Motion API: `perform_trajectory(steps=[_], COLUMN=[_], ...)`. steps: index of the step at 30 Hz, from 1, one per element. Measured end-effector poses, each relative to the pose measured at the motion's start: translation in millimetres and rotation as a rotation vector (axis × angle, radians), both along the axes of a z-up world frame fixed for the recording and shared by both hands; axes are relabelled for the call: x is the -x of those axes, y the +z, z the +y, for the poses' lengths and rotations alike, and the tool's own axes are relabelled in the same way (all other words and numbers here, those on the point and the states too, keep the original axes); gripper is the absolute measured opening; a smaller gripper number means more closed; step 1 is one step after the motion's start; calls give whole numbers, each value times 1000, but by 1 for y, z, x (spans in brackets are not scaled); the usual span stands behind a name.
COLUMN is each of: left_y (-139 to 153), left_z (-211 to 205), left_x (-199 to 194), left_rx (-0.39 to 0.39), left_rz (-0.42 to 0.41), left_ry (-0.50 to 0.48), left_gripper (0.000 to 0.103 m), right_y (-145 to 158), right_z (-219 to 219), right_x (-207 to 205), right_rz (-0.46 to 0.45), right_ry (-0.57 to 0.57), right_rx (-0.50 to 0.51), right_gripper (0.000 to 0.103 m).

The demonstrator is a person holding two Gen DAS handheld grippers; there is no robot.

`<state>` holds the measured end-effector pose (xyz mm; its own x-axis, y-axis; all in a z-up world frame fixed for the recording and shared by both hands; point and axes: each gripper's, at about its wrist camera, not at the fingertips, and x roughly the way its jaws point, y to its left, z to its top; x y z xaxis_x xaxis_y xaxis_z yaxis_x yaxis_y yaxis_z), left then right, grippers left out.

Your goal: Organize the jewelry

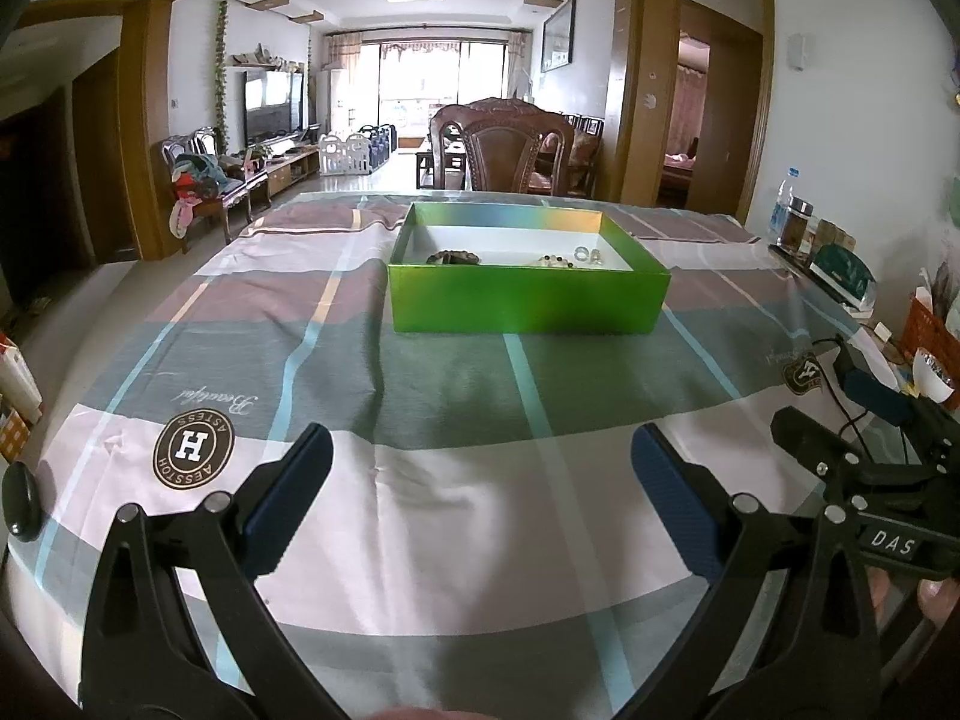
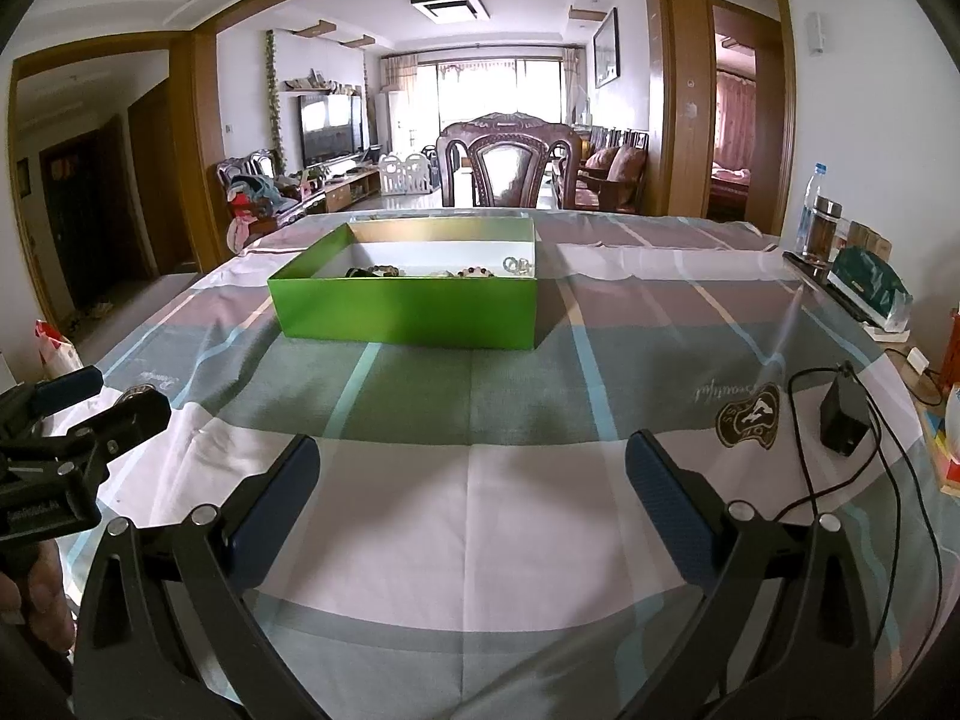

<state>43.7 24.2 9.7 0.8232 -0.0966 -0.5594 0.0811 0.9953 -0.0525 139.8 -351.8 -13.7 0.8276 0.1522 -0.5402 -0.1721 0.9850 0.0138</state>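
Observation:
A green open box stands on the checked tablecloth toward the far side of the table. Inside it lie a dark bracelet, a beaded bracelet and clear rings. My left gripper hovers open over the near cloth, well short of the box, with nothing between its blue pads. My right gripper is likewise open and empty, beside the left one. Each gripper shows at the edge of the other's view, the right gripper and the left gripper.
A black adapter with a thin cable lies on the cloth at the right. Bottles, a green tissue box and clutter line the table's right edge. A wooden chair stands beyond the far edge. A dark oval object sits at the left edge.

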Motion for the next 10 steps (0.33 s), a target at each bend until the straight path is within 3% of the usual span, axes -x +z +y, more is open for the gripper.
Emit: perform_trajectory(steps=[10], left_y=[-3], left_z=[-5], left_x=[-6], left_rx=[-15], left_rz=[18], left_ry=[-6], left_gripper=[99], right_y=[-1], right_z=[-2], right_x=[-3], right_rz=[3], right_ry=[-3], right_rx=[-2], right_gripper=[100])
